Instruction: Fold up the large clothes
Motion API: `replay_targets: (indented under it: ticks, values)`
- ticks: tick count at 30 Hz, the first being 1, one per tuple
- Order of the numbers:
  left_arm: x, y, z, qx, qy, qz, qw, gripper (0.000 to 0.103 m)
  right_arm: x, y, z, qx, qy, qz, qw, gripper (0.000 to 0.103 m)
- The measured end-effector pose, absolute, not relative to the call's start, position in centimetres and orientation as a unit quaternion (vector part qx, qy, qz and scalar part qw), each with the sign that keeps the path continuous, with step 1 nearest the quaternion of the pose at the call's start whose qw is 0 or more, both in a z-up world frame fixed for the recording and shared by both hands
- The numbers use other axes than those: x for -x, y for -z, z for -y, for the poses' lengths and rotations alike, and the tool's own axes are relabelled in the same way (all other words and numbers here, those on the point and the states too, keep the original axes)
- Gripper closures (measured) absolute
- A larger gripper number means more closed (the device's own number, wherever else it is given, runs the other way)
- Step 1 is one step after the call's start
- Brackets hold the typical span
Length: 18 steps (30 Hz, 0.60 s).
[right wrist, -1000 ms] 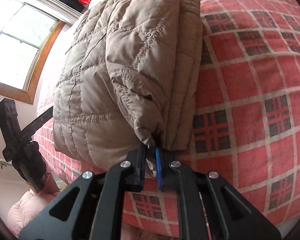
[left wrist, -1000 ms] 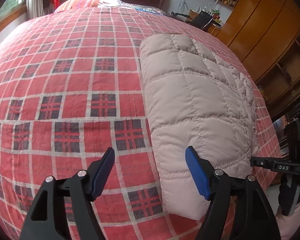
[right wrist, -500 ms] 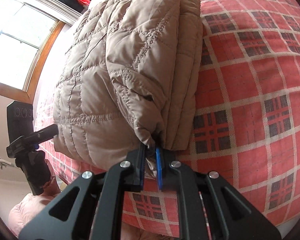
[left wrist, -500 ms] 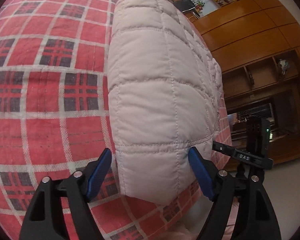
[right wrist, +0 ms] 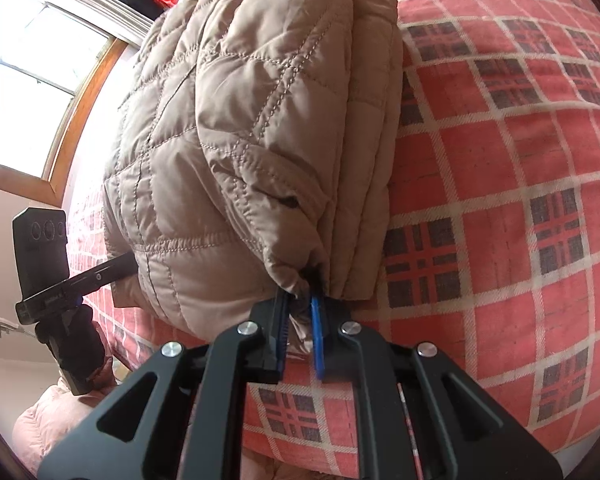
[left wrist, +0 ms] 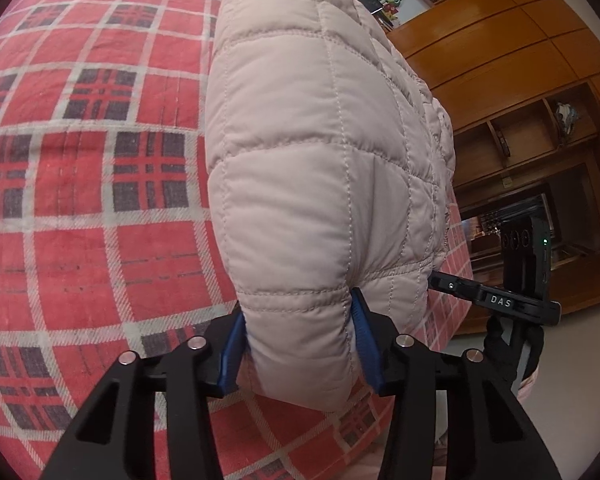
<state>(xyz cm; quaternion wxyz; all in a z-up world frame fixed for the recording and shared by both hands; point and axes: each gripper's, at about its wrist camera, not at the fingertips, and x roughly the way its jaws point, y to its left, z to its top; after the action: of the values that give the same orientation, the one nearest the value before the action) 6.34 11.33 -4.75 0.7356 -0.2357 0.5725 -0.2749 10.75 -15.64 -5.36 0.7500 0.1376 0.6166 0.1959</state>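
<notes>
My left claw (left wrist: 300, 340) pinches the near left corner of the folded quilted jacket (left wrist: 324, 152), which lies on the plaid bed (left wrist: 80, 200) with its long axis running straight away from me. My right claw (right wrist: 302, 324) is pressed together on the near right corner, so the jacket spans between both claws.

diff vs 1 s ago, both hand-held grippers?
The left hand-held gripper moved from over the plaid bedspread rightward and in to the near corner of the folded quilted jacket; its jaws, wide open a second ago, have narrowed onto that corner. The right hand-held gripper stayed shut on the jacket's other near corner, and the fold has not shifted.
</notes>
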Motion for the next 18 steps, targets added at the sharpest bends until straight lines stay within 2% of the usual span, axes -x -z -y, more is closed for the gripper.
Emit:
replay_targets:
  ticks: [3, 7, 8, 9, 11, 13, 15, 18]
  values:
    - [-6.3, 5.0, -11.8, 0.244, 0.281, -0.570, 0.732, 0.052, -10.6, 4.9, 15.4, -0.128, -0.194, -0.614, 0.754, 0.093]
    - [-6.5, 4.1, -12.2, 0.221, 0.299, -0.570, 0.733, 0.039, -10.3, 3.3, 16.0, -0.145, -0.208, -0.598, 0.760, 0.088]
    - [-6.8, 3.8, -12.5, 0.224, 0.304, -0.570, 0.730, 0.038, -10.2, 2.8, 16.3, -0.148, -0.213, -0.591, 0.764, 0.077]
    - [-7.0, 3.6, -12.9, 0.231, 0.308, -0.571, 0.725, 0.036, -10.1, 2.2, 16.7, -0.150, -0.208, -0.582, 0.772, 0.052]
    - [-8.2, 3.6, -13.9, 0.249, 0.308, -0.572, 0.718, 0.035, -10.3, 1.1, 17.6, -0.156, -0.200, -0.559, 0.789, 0.028]
    - [-9.1, 3.3, -15.1, 0.266, 0.299, -0.561, 0.724, 0.031, -10.8, 0.6, 18.3, -0.175, -0.214, -0.546, 0.790, 0.028]
    - [-10.1, 2.8, -15.8, 0.268, 0.305, -0.550, 0.730, 0.028, -11.9, 0.8, 19.0, -0.202, -0.233, -0.545, 0.780, 0.021]
    - [-12.0, 2.9, -16.4, 0.264, 0.301, -0.543, 0.738, 0.027, -14.1, 2.2, 19.2, -0.217, -0.234, -0.557, 0.767, 0.021]
